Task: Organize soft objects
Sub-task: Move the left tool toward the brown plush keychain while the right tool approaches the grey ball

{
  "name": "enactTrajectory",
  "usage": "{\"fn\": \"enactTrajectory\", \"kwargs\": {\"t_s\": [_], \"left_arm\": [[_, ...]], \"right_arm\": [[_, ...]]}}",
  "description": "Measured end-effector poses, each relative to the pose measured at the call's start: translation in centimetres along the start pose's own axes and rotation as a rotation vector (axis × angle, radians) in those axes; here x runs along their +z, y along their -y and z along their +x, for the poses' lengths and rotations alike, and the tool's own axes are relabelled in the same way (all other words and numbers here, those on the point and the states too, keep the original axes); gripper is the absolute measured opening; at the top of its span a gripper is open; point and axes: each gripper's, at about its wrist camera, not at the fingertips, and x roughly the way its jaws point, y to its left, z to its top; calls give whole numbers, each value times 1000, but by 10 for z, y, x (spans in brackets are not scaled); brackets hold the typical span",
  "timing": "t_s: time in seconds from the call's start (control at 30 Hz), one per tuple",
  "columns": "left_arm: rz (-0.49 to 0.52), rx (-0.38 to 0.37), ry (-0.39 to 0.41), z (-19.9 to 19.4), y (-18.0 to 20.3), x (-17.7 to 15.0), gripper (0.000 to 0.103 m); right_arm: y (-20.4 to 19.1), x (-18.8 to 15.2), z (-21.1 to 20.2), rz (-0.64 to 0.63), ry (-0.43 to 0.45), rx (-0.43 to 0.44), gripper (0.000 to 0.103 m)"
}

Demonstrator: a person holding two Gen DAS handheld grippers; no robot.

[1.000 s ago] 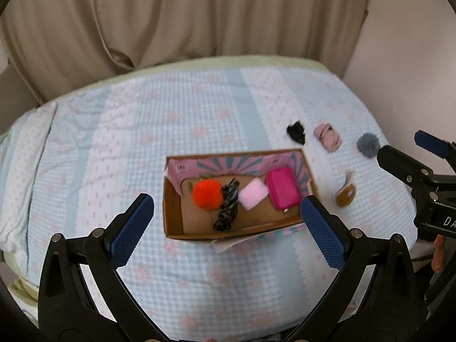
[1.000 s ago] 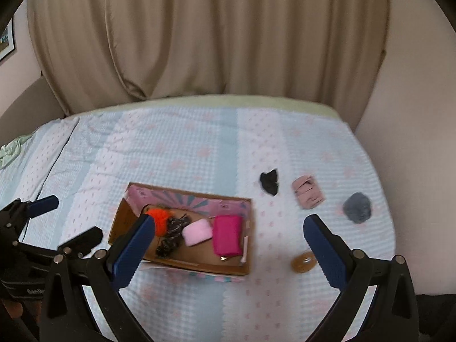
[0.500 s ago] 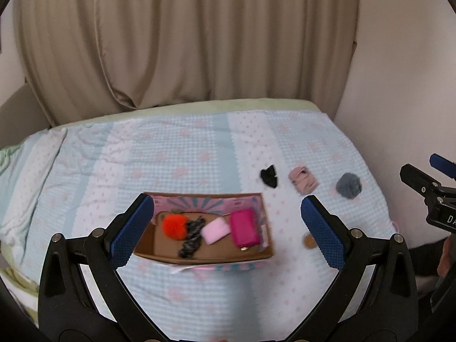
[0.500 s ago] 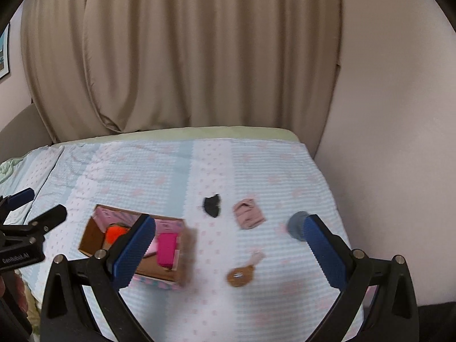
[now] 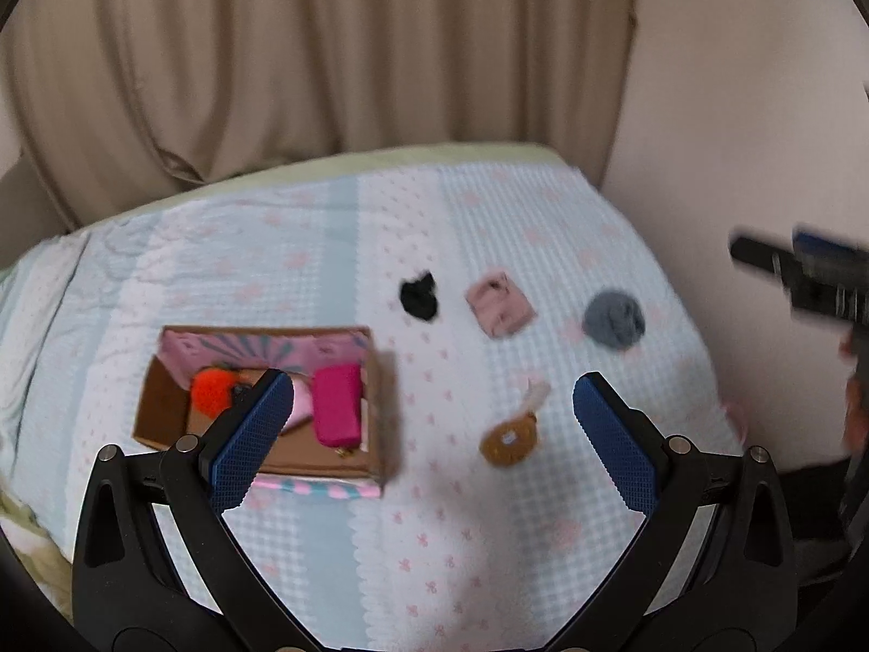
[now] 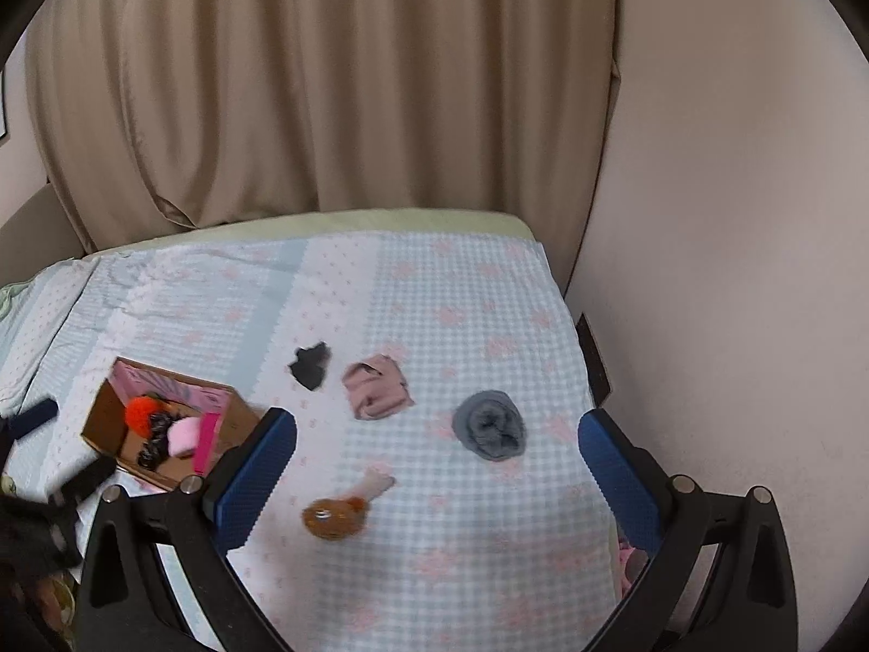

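A cardboard box (image 5: 163, 413) (image 6: 103, 418) lies on the bed and holds an orange pompom (image 5: 214, 391) (image 6: 140, 414), a magenta pouch (image 5: 337, 405) (image 6: 205, 443), a light pink soft piece (image 6: 184, 433) and a black braided item (image 6: 155, 443). Loose on the cover are a black piece (image 5: 418, 296) (image 6: 310, 365), a dusty pink folded cloth (image 5: 499, 308) (image 6: 377, 386), a grey ball (image 5: 614, 319) (image 6: 491, 425) and a brown drumstick-shaped toy (image 5: 510, 437) (image 6: 339, 511). My left gripper (image 5: 432, 434) hangs open above the bed. My right gripper (image 6: 437, 475) is open too, above the brown toy and grey ball.
The bed cover (image 5: 478, 543) (image 6: 461, 293) is light blue checked with pink bows. Beige curtains (image 6: 326, 81) hang behind it. A plain wall (image 6: 733, 271) borders the bed's right side. The other gripper shows blurred at the edge of each view.
Both views have swung to the right. The box has slid toward the left of each frame, and the loose pieces now lie nearer the middle. Both grippers stay open.
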Motion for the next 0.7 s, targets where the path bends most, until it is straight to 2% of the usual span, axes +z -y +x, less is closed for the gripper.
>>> {"fn": "enactTrajectory", "kwargs": {"t_s": [0.27,0.5,0.7], "left_arm": [[150,-5,-58,98,65,-50,101],[287,21,-84,191,97,-87,84],[345,11,-119,231,106,-111,78]], "right_arm": [[42,-24,90,34,-59,23,103],[65,-49,175,27,-87,39,103],[69,-68,232,41,-120,39,103]]}}
